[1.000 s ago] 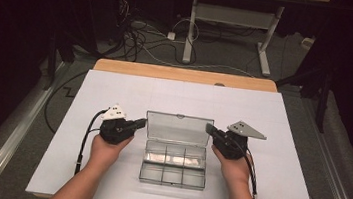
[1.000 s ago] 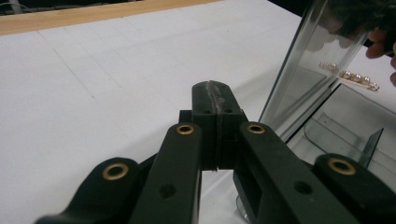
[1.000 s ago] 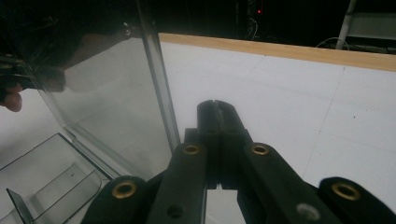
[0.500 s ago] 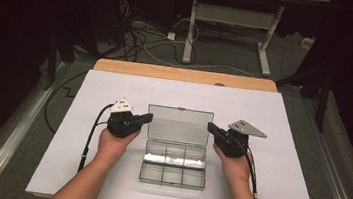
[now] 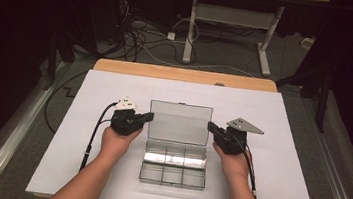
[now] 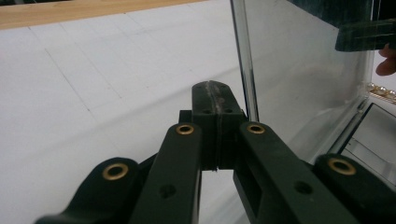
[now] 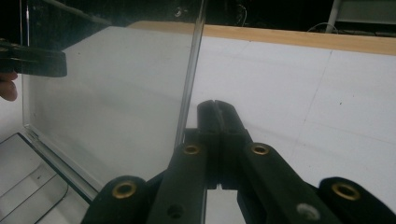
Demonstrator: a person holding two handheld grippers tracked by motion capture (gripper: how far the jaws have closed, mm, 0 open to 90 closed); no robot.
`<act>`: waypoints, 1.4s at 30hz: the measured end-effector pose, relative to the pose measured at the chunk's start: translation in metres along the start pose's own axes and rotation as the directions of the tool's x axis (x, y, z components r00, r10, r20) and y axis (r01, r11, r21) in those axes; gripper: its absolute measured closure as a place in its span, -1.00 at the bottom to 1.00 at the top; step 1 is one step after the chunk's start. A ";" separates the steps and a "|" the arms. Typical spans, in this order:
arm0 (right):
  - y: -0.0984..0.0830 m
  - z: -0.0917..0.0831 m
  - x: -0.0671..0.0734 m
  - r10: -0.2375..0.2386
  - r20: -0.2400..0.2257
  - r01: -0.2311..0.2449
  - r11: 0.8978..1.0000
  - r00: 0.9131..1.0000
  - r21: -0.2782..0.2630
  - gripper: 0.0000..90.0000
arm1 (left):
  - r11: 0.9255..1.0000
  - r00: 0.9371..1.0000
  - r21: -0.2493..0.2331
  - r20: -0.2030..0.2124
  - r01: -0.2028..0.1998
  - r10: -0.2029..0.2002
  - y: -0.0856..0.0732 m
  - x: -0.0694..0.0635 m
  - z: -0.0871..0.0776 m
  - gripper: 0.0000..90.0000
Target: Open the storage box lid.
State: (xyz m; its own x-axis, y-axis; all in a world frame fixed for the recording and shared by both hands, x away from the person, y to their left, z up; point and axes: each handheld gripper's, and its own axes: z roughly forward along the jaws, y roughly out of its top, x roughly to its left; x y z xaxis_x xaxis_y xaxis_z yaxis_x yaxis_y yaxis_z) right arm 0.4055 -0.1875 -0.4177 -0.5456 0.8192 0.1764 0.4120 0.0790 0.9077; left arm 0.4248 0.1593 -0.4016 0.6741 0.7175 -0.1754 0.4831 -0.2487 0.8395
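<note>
A clear plastic compartment box (image 5: 172, 175) lies open on the white table, its lid (image 5: 180, 122) standing upright at the back. My left gripper (image 5: 150, 116) is shut with nothing between its jaws, its tip right at the lid's left edge (image 6: 243, 70). In the left gripper view, the shut tip (image 6: 214, 88) sits just left of that edge. My right gripper (image 5: 210, 127) is also shut and empty, its tip at the lid's right edge (image 7: 191, 70). The right gripper view has the closed tip (image 7: 215, 106) just right of it. Whether either tip touches the lid I cannot tell.
The white sheet (image 5: 89, 94) covers the table, with a wooden strip (image 5: 182, 74) at the far edge. Cables (image 5: 142, 30) and a desk frame (image 5: 234, 20) stand on the floor beyond. A metal rail (image 5: 2, 150) runs along the left.
My left hand has moved right and a little away from me, bringing its gripper up to the lid's left edge. The right gripper has stayed in place.
</note>
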 end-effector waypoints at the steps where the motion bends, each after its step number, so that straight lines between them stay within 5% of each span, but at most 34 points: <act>1: 0.000 0.001 -0.001 -0.003 0.001 0.003 1.000 1.000 0.001 1.00 | 1.000 1.000 0.004 -0.003 0.001 -0.001 0.000 0.000 0.001 0.95; 20: -0.008 0.019 -0.007 0.017 0.039 -0.021 0.994 0.999 0.112 1.00 | 0.993 0.999 0.109 -0.032 0.039 -0.036 -0.010 0.011 0.023 0.95; 38: -0.014 0.025 -0.011 0.025 0.050 -0.035 0.978 0.998 0.204 1.00 | 0.966 0.997 0.256 -0.082 0.038 -0.017 -0.017 0.013 0.033 0.95; 42: -0.015 0.025 -0.010 0.022 0.051 -0.033 0.976 0.998 0.215 1.00 | 0.965 0.996 0.261 -0.088 0.038 -0.016 -0.017 0.013 0.032 0.95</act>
State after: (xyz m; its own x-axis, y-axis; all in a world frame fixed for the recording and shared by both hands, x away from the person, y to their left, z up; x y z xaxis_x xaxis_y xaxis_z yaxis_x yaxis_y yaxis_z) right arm 0.4233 -0.1828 -0.4427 -0.4986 0.8486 0.1769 0.5769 0.1726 0.7984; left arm 0.4433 0.1516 -0.4351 0.6147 0.7757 -0.1430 0.6376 -0.3820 0.6690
